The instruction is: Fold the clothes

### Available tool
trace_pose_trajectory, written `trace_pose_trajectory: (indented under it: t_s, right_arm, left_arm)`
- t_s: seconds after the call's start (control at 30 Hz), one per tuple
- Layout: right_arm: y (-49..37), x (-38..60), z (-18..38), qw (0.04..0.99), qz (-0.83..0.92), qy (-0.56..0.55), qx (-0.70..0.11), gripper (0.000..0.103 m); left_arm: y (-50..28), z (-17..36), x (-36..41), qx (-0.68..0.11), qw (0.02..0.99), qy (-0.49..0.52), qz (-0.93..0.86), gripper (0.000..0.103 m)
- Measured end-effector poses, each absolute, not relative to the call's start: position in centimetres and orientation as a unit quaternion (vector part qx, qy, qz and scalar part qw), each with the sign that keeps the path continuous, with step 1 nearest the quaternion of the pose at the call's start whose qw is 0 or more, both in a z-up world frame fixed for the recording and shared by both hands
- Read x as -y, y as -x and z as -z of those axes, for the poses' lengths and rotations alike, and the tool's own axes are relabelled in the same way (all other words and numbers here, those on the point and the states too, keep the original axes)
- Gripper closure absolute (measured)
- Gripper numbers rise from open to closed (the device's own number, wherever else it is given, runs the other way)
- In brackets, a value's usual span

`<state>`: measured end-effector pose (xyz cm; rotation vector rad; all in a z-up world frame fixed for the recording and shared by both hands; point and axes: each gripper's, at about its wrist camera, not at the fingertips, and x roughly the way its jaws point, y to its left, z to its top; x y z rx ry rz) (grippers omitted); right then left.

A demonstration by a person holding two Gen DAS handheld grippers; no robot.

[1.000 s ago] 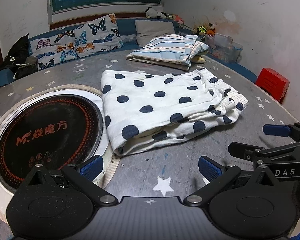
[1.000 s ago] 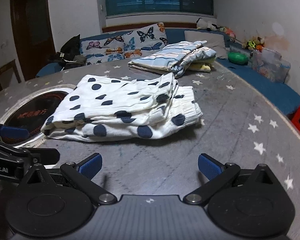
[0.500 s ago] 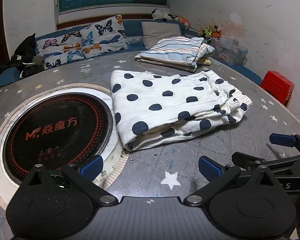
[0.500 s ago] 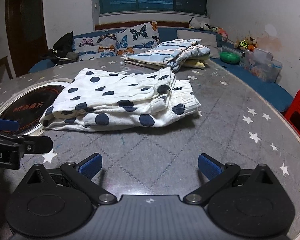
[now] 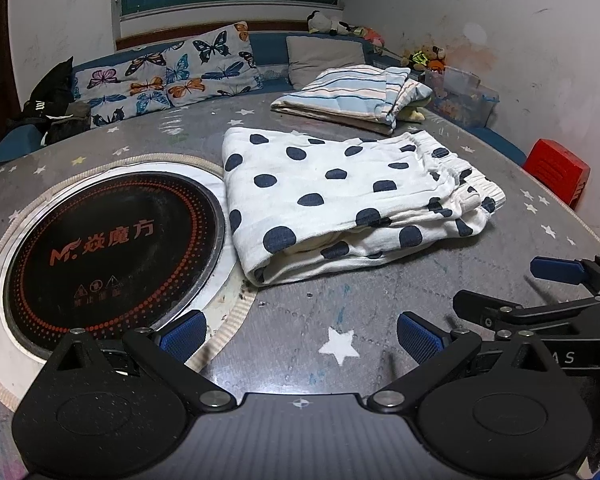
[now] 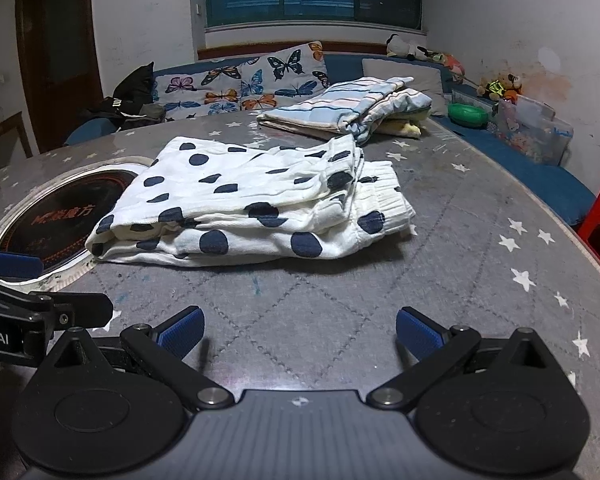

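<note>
A white garment with dark blue polka dots point(image 5: 340, 196) lies folded into a flat rectangle on the grey star-patterned table point(image 5: 340, 320); it also shows in the right wrist view point(image 6: 252, 208). My left gripper point(image 5: 300, 334) is open and empty, hovering over the table in front of the garment, apart from it. My right gripper point(image 6: 300, 332) is open and empty, also short of the garment. The right gripper shows at the right edge of the left wrist view point(image 5: 548, 280). The left gripper shows at the left edge of the right wrist view point(image 6: 16, 276).
A round black induction hob point(image 5: 108, 244) is set in the table left of the garment. A folded striped pile point(image 5: 352, 96) lies at the table's far side. A bench with butterfly cushions point(image 5: 168, 76) runs behind. A red stool point(image 5: 556, 168) stands at right.
Both grippers have drawn back from the folded garment toward the near table edge. Both stay open. The garment has not moved.
</note>
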<state>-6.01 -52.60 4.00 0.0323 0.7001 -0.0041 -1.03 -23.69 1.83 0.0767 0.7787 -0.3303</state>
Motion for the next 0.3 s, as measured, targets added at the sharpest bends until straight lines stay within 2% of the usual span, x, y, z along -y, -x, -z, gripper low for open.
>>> trace_pose_trajectory:
  t_s: [0.3]
  right_arm:
    - [5.54,52.9,-3.86,0.938,0.006,-0.021,-0.346,0.0]
  left_arm:
    - [0.8,-1.76,23.55,-0.379,0.912,-0.034,0.153,0.0]
